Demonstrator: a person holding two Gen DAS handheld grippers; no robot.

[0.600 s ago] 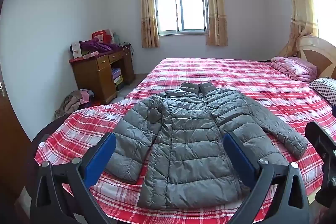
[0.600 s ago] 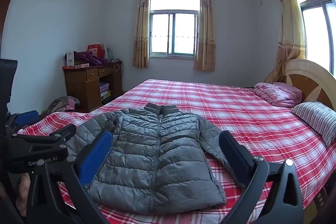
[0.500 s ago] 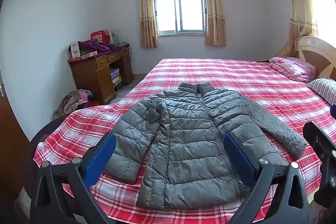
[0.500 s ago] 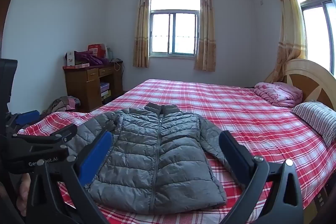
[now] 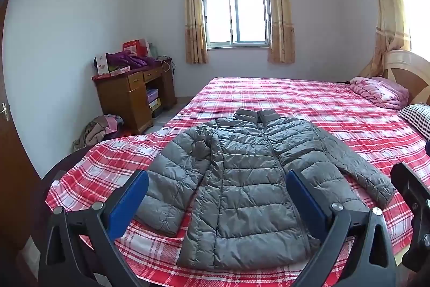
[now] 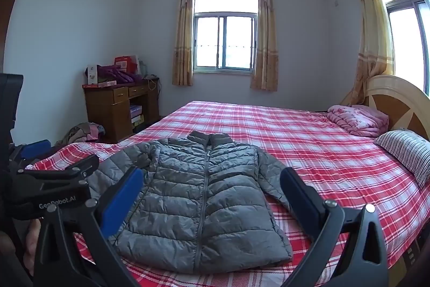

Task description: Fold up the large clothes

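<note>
The jacket [image 5: 242,179] lies flat, zipped, front up on the bed [image 5: 322,104], collar away from both grippers, its long axis running straight ahead. The left gripper [image 5: 215,195] and right gripper [image 6: 212,192] hover before its hem, jaws wide, empty, about equally near.

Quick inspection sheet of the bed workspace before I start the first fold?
Surface: bed, red plaid sheet.
Job's things: grey jacket flat, zipped, collar away, sleeves angled out beside the body.
Clutter: pink quilt and striped pillow at the headboard.
Grippers: left gripper and right gripper open, above the near edge, holding nothing.
Cables: one hanging at the desk.
Surroundings: clothes pile on the floor, curtained window.
</note>
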